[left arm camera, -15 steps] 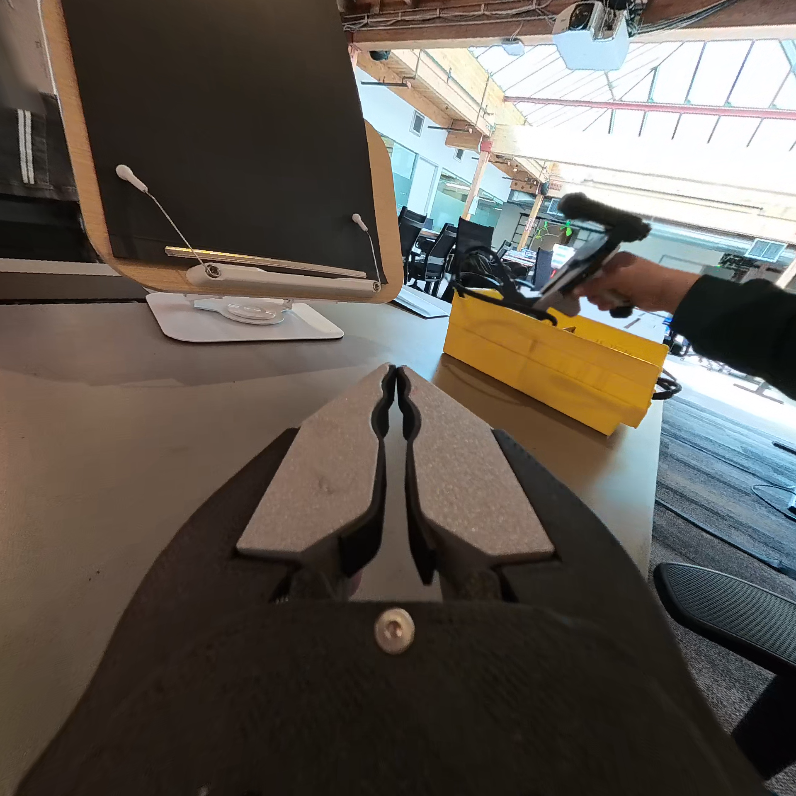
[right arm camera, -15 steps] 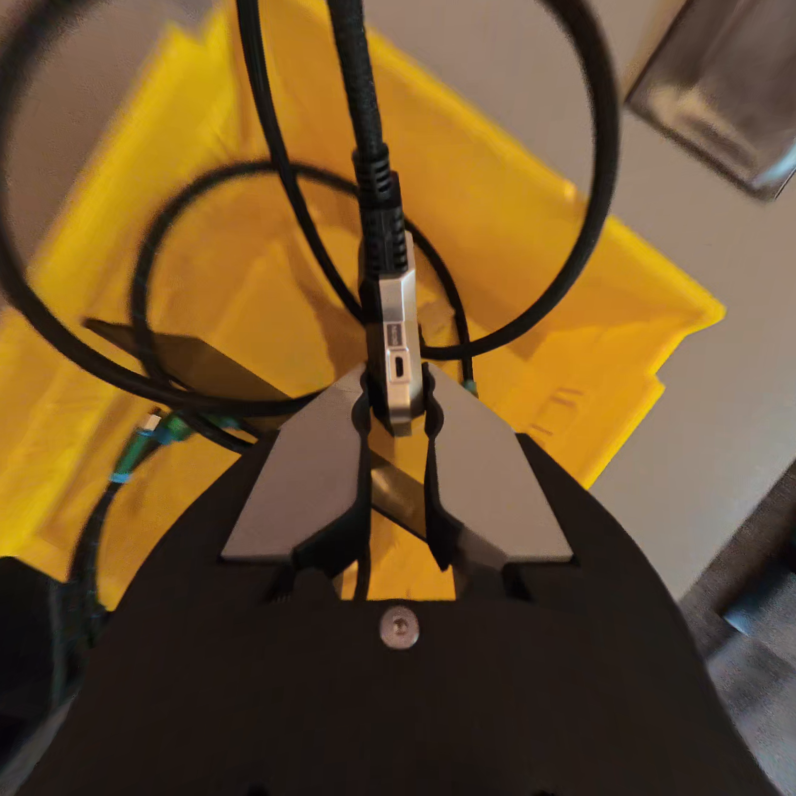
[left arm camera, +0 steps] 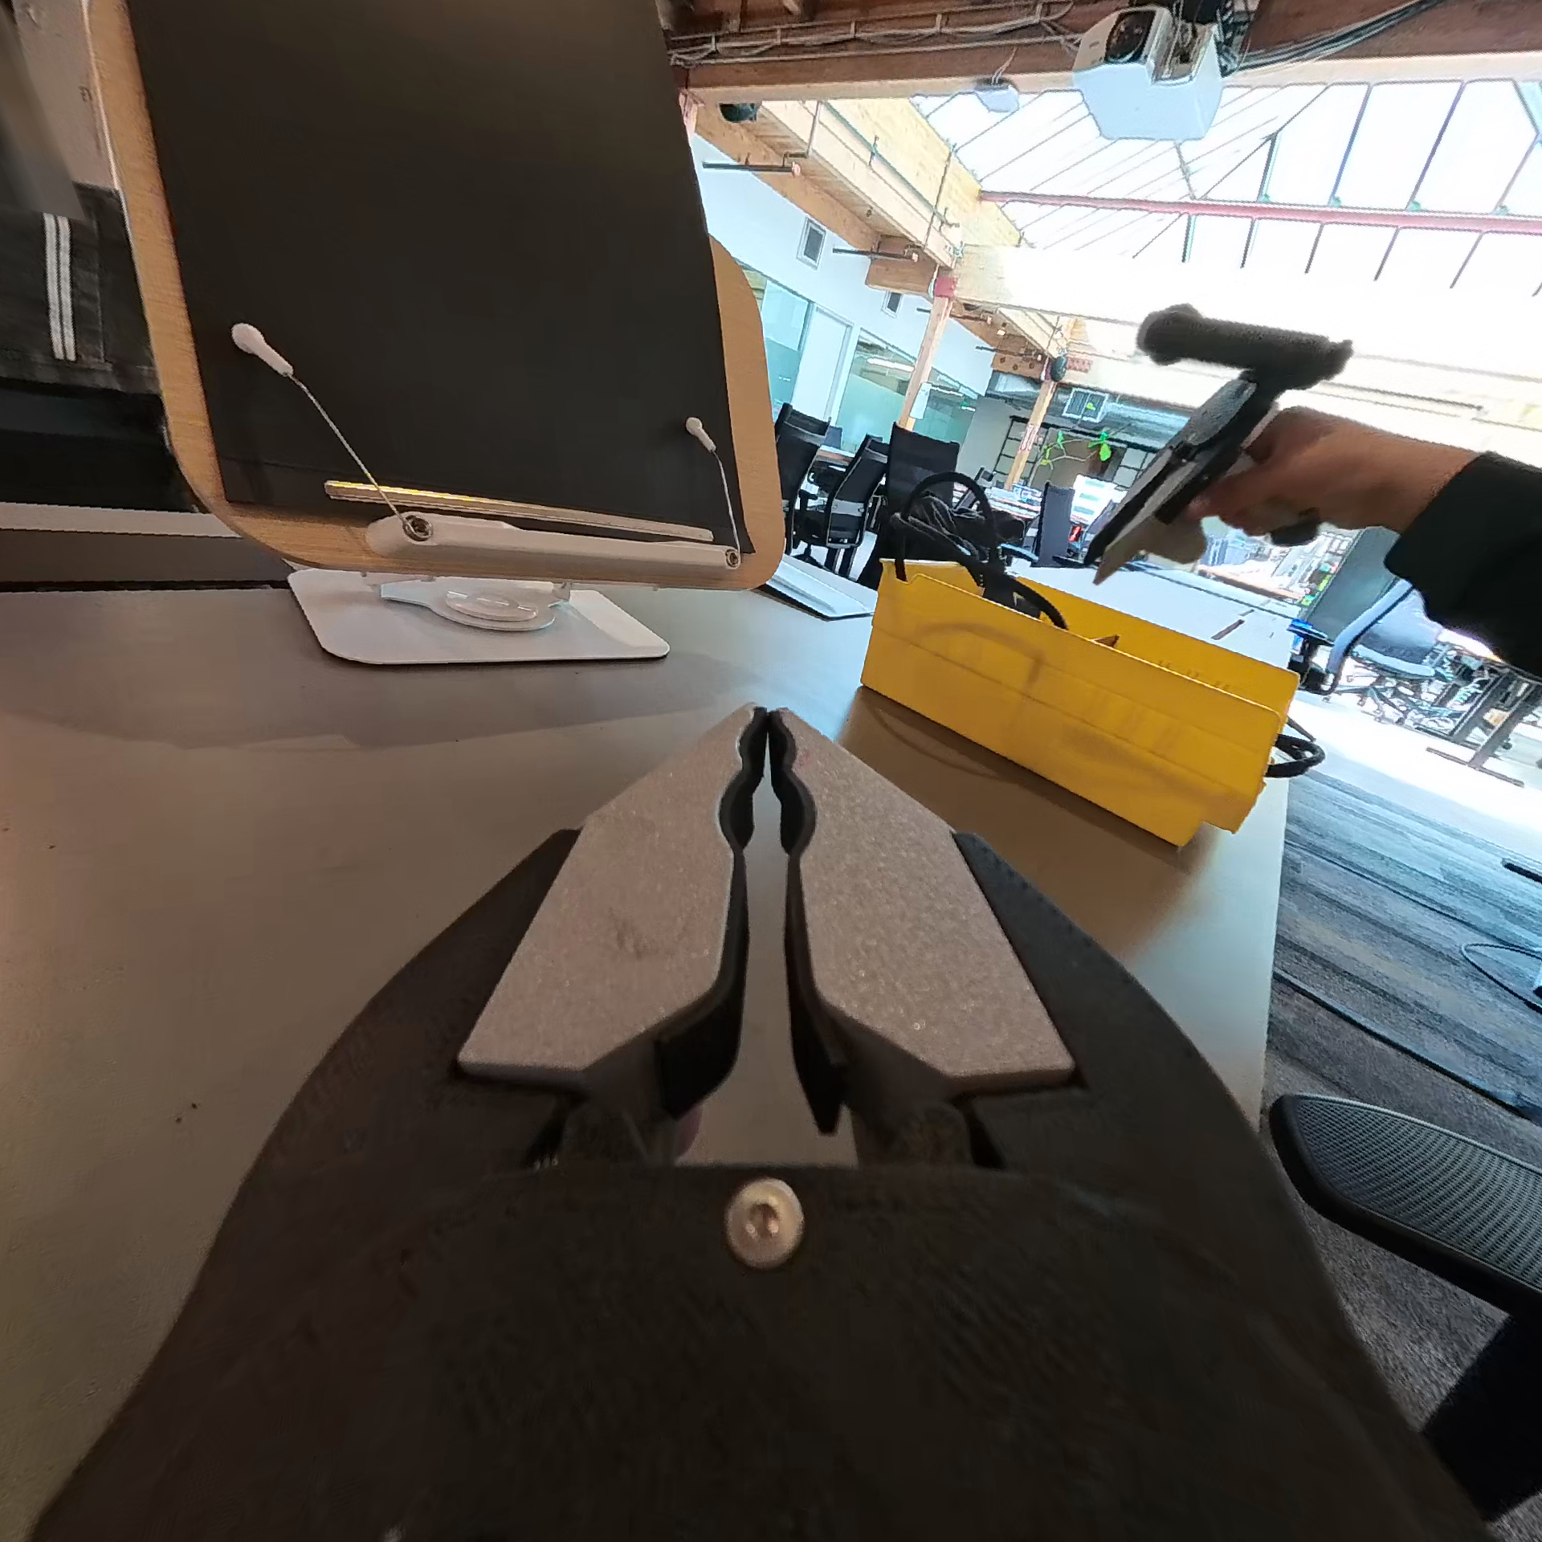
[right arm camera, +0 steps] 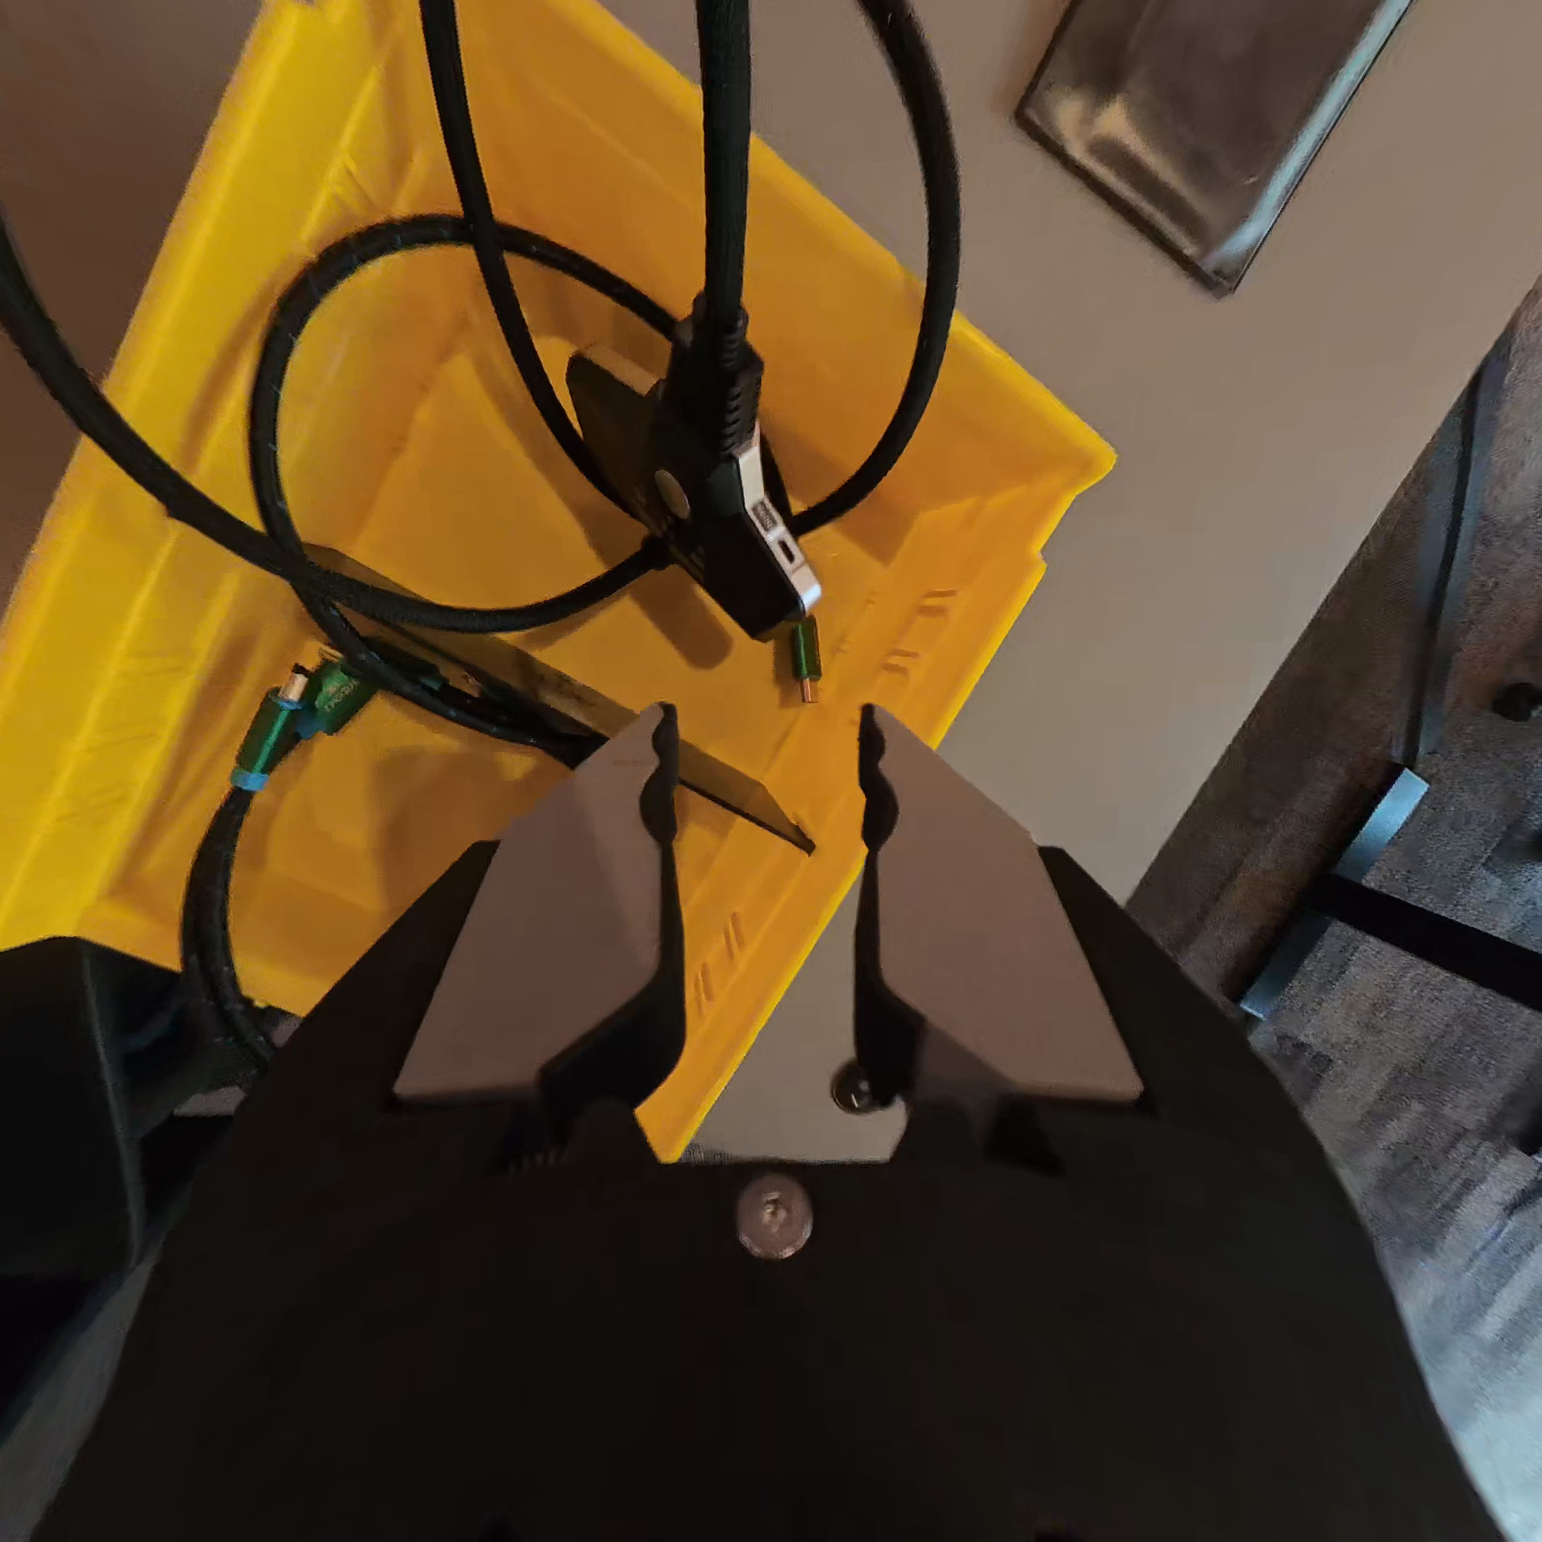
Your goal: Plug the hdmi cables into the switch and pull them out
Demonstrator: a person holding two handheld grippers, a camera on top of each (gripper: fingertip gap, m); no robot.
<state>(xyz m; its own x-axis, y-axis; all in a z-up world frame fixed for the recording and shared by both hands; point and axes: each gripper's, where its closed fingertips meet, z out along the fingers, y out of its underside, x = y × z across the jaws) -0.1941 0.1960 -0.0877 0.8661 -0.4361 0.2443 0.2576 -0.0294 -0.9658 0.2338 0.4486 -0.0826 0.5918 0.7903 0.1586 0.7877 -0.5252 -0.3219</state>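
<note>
Right tool (right arm camera: 763,726) hangs with jaws apart above the yellow plastic bin (right arm camera: 959,400) on the desk (left arm camera: 209,876), gripping nothing; left tool (left arm camera: 768,734) is pressed together, empty. Beyond, the dark slim switch (right arm camera: 734,542) lies in the bin among black braided hdmi cables (right arm camera: 939,250). Likely wrapping up; any next grasp needs re-closing on the switch.

Grey fingers (left arm camera: 634,909), black body, silver screw (left arm camera: 763,1224); dark sleeve (left arm camera: 1477,542).
</note>
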